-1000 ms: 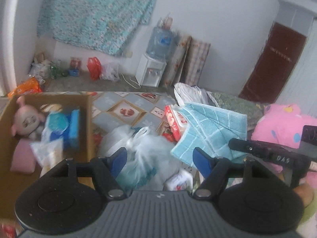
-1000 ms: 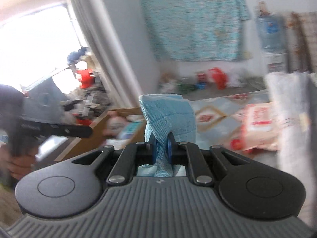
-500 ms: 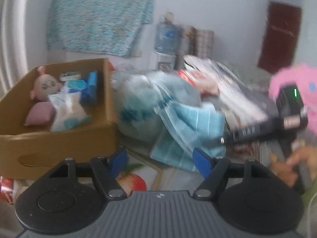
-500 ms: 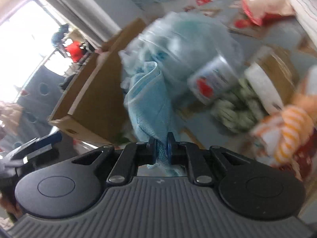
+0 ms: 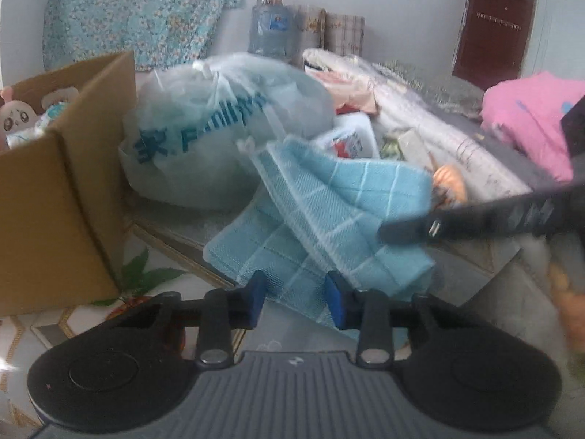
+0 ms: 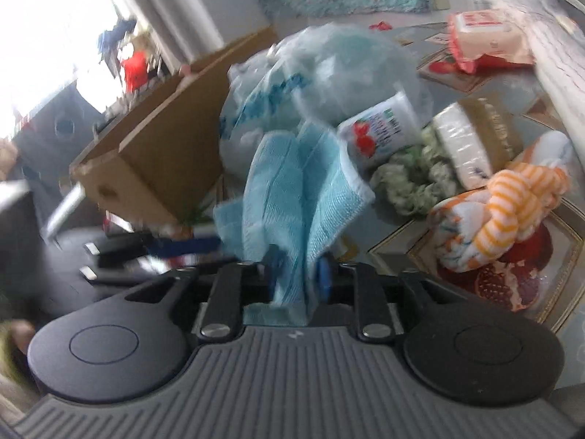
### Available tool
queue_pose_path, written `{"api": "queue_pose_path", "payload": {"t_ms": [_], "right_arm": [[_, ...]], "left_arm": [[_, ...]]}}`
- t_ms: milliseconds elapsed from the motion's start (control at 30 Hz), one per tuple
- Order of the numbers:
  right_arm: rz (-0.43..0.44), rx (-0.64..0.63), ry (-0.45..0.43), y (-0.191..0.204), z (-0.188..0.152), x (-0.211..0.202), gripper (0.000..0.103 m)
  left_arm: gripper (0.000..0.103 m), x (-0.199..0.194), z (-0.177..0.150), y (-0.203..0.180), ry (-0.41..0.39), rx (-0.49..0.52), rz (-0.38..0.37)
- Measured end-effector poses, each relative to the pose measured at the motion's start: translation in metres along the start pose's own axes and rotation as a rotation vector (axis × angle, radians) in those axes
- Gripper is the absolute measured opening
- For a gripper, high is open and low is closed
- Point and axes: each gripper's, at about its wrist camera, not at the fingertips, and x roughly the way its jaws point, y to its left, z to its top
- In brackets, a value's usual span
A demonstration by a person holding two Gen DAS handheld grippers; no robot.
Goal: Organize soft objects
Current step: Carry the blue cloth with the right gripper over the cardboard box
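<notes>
Left claw (image 5: 295, 294): its jaws have just been closing, and the near edge of the blue towel (image 5: 329, 201) lies between the blue pads; whether they already pinch it I cannot tell.
Right claw (image 6: 298, 274): its jaws have just been opening, with a bunched fold of the same towel (image 6: 292, 197) in the gap; the pads look loosened, no longer clenched.
Towel's place: draped on the patterned surface (image 5: 153, 237), leaning against the tied plastic bag (image 5: 223, 124), just beside the cardboard box (image 5: 55, 197).
Step in hand: judged a hand-over of the towel from right to left, for folding or boxing.
Doing it well: seat the left pads fully on one edge before the right lets go entirely; take a single layer, not the bunch.
Watch for: the orange striped cloth (image 6: 512, 197) and the small packets close by; lift clear so nothing drags.
</notes>
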Motion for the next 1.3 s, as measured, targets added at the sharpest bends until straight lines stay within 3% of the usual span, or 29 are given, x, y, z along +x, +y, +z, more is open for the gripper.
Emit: {"api": "queue_pose_path", "payload": {"t_ms": [267, 400, 500, 600, 833, 967, 1133, 1300], "right_arm": [[0.041, 0.155, -0.116, -0.023, 0.003, 0.006, 0.033], [0.123, 0.197, -0.145, -0.023, 0.001, 0.015, 0.015], [0.224, 0.148, -0.162, -0.011, -0.006, 0.009, 0.013], [0.275, 0.114, -0.121, -0.001, -0.015, 0.012, 0.012], [0.305, 0.145, -0.005, -0.005, -0.029, 0.032, 0.011], [0.310, 0.097, 0.047, 0.001, -0.034, 0.041, 0.011], [0.309, 0.063, 0.063, 0.004, -0.033, 0.044, 0.012], [0.327, 0.093, 0.066, -0.003, -0.033, 0.045, 0.012]], "left_arm": [[0.037, 0.000, -0.003, 0.001, -0.025, 0.030, -0.005], [0.037, 0.000, -0.003, 0.005, -0.033, 0.024, -0.017], [0.037, 0.000, -0.006, 0.010, -0.047, 0.009, -0.037], [0.037, -0.001, -0.009, 0.015, -0.066, -0.007, -0.058], [0.038, -0.007, -0.012, 0.030, -0.065, -0.044, -0.083], [0.040, -0.019, -0.014, 0.044, -0.052, -0.090, -0.080], [0.047, -0.030, -0.014, 0.072, -0.031, -0.283, -0.179], [0.059, -0.036, -0.006, 0.077, -0.048, -0.353, -0.267]]}}
